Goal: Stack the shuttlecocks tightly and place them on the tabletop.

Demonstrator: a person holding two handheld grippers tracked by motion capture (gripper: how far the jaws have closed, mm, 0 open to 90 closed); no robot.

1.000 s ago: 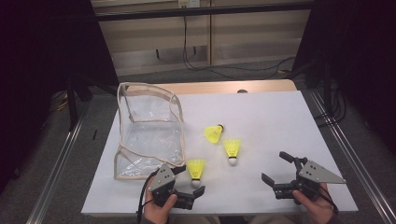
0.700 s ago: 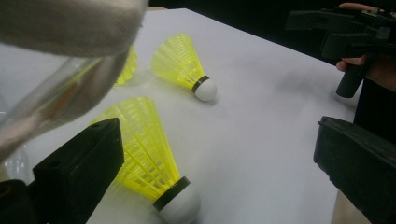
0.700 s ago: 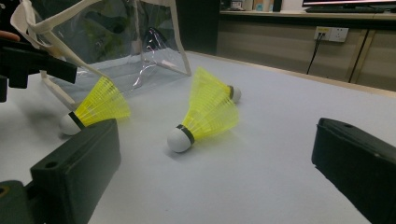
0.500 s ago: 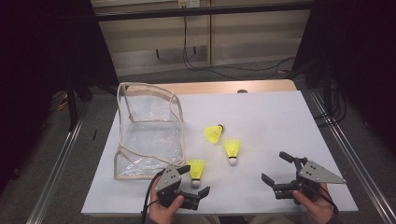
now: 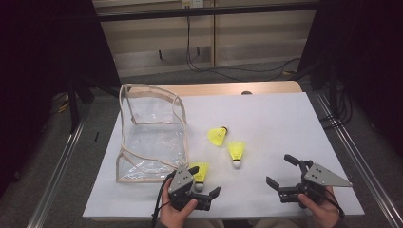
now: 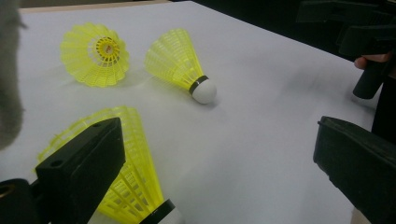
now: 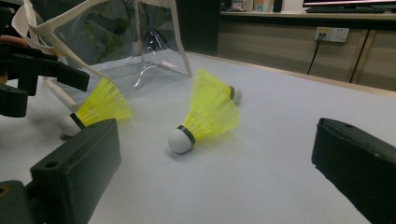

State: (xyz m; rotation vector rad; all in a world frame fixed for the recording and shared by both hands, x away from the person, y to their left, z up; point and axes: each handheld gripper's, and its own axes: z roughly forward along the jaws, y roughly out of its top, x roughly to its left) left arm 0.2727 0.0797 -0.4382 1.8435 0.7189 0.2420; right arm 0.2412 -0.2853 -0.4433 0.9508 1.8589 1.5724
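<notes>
Three yellow shuttlecocks lie on the white table (image 5: 285, 123). The nearest shuttlecock (image 5: 199, 172) (image 6: 126, 177) lies by my left gripper (image 5: 205, 181) (image 6: 217, 158), which is open; its cork sits just inside the left jaw, untouched by the other. The middle shuttlecock (image 5: 236, 152) (image 6: 180, 63) (image 7: 208, 112) and the far shuttlecock (image 5: 217, 136) (image 6: 95, 53) lie beyond it. My right gripper (image 5: 279, 169) (image 7: 215, 163) is open and holds nothing, low at the front right, pointing at the middle shuttlecock.
A clear plastic bag with beige trim (image 5: 152, 130) (image 7: 116, 42) stands open at the left of the table, just behind the nearest shuttlecock. Metal rails run along both table sides, and cables hang at the back wall.
My left gripper has edged forward and to the right, bringing its jaws around the nearest shuttlecock's cork end. The right gripper and the shuttlecocks have stayed put.
</notes>
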